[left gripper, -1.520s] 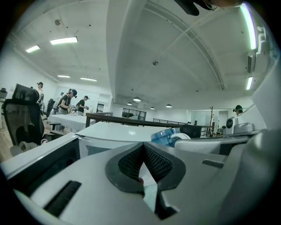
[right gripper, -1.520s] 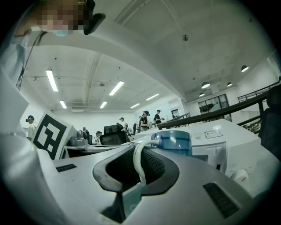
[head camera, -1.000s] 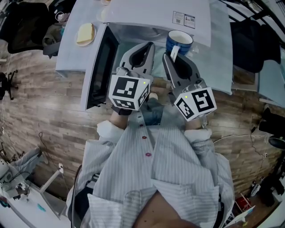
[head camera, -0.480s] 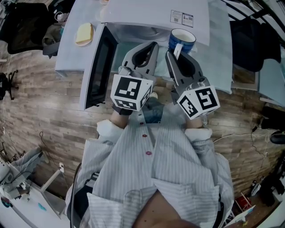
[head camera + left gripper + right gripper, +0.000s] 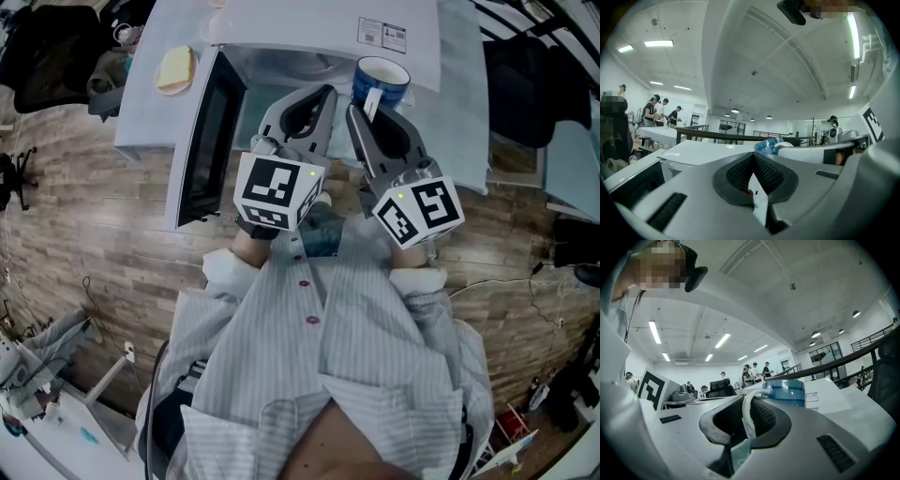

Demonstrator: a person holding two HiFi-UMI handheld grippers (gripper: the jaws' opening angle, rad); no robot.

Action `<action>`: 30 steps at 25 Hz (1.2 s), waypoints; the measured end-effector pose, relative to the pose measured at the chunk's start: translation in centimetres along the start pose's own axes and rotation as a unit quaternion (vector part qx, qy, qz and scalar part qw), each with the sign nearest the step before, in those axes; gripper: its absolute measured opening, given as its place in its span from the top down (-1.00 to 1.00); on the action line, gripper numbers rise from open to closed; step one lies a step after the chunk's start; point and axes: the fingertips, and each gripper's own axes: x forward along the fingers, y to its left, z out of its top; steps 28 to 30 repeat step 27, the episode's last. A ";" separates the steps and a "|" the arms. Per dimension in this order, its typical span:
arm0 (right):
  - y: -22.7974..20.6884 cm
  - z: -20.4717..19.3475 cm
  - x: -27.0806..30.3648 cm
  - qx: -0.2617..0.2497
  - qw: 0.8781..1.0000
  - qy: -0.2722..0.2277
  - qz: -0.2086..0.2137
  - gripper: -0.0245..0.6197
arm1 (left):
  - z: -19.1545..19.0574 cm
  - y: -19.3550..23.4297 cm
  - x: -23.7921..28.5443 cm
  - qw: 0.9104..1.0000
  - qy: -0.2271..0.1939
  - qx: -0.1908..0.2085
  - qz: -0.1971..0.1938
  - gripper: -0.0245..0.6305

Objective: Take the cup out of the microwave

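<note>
A blue cup (image 5: 381,79) with a white inside and a white handle hangs in front of the open white microwave (image 5: 328,33), level with its top edge. My right gripper (image 5: 362,109) is shut on the cup's handle (image 5: 746,414), which stands between the dark pads, with the cup (image 5: 787,392) just beyond the tips. To its left, my left gripper (image 5: 320,99) points at the microwave's opening with its jaws shut and nothing held. In the left gripper view (image 5: 753,158) the cup (image 5: 768,144) shows to the right over the jaws. The microwave door (image 5: 210,141) stands swung open to the left.
The microwave sits on a table with a pale blue cloth (image 5: 466,122). A yellow block (image 5: 175,70) lies on the table left of the microwave. A black chair (image 5: 56,56) stands at the far left on the wooden floor. People stand in the background.
</note>
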 end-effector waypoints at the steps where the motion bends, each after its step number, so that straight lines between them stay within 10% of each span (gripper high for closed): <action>1: 0.0 0.0 0.0 0.000 1.000 0.000 0.000 0.71 | 0.0 -0.1 0.0 1.000 0.000 0.000 -0.001 0.90; 30: 0.8 -1.0 0.6 0.010 1.000 0.008 0.002 0.71 | -0.5 0.5 -0.4 1.000 0.003 -0.001 -0.001 0.90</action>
